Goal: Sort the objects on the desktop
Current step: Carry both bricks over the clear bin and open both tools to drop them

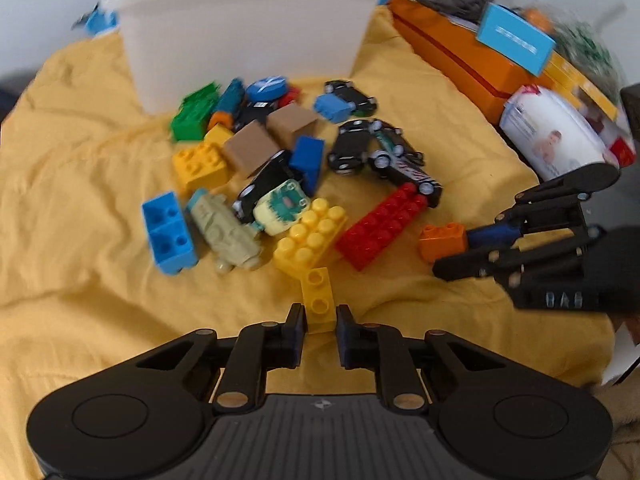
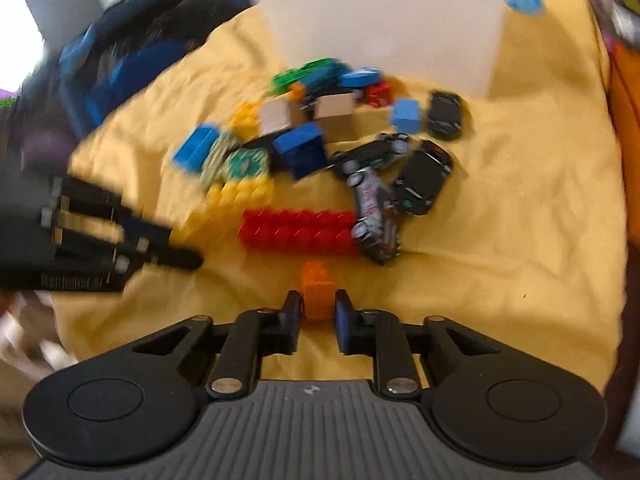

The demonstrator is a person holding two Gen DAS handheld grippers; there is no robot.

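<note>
We had both grippers closed on bricks at once. The left gripper (image 1: pixel 319 316) had its fingers clamped on a small yellow brick (image 1: pixel 319 300), and the right gripper (image 2: pixel 317 308) pinched a small orange brick (image 2: pixel 317 292) — each brick sat at the near edge of the toy pile, just in front of the long red brick (image 2: pixel 298 230). To do this step well, we judged it best to lift straight up before swinging away, so neither brick dragged the red one or the toy cars (image 1: pixel 372 148), then carry both over the rim of the translucent white bin (image 1: pixel 248 36) behind the pile. The desk was draped in a rumpled yellow cloth (image 1: pixel 80 152) — loose folds could snag a low pass. An orange box (image 1: pixel 460 52) and other clutter lined the desk's right side.
</note>
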